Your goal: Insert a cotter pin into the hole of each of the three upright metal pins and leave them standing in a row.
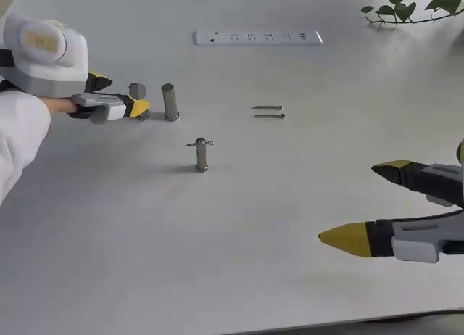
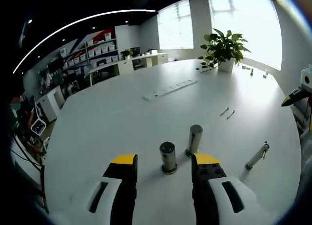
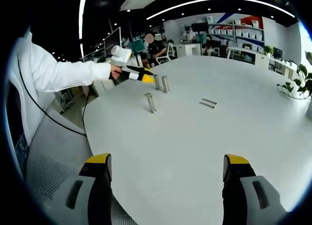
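Hazard — left gripper (image 2: 165,162), jaws apart astride the leftmost upright pin (image 2: 168,157), could knock it into the neighbour pin (image 2: 194,139) on an off-centre squeeze; right gripper (image 1: 348,203) likewise agape, well apart.

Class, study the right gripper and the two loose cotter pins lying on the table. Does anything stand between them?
Nothing visible does. Bare table lies between the right gripper and the loose cotter pins. The metal pin already fitted with a cotter stands off to one side of that line.
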